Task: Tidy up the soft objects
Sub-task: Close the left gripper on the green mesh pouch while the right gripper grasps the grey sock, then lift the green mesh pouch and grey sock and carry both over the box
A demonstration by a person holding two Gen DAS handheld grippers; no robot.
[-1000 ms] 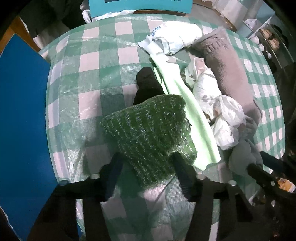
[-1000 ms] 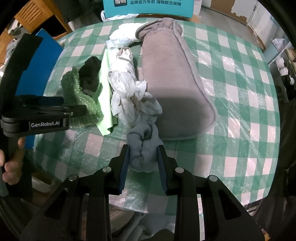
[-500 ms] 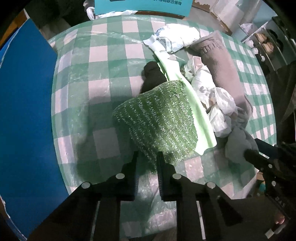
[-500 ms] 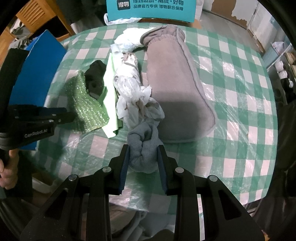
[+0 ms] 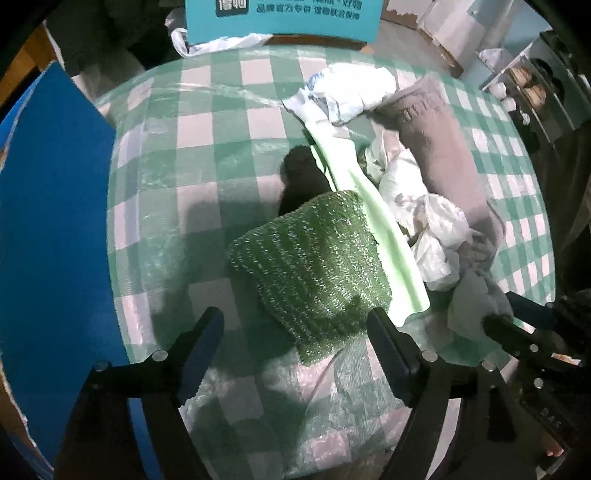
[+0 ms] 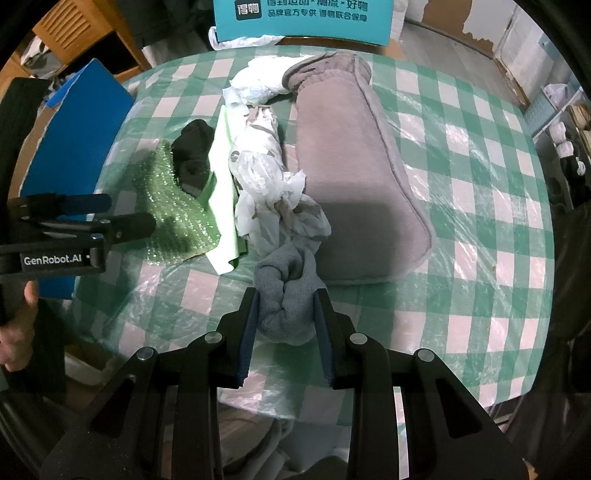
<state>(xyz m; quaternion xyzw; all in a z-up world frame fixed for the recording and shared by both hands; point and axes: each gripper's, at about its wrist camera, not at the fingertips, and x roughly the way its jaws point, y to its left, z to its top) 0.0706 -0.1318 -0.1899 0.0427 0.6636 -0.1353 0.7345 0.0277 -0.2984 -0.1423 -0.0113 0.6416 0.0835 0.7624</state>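
Observation:
A green sparkly knit cloth lies flat on the checked table, also seen in the right wrist view. My left gripper is open and empty, its fingers apart just short of the cloth's near edge. My right gripper is shut on a grey sock near the table's front edge. A black sock, a light green cloth, crumpled white cloths and a grey-brown pillow-like item lie in a row.
A blue board stands along the table's left side. A teal box sits beyond the far edge. A white crumpled bag lies at the back. The table has a clear plastic cover.
My left gripper was shut on the green cloth's near edge half a second ago; now it has opened and let go. The right gripper keeps holding the grey sock.

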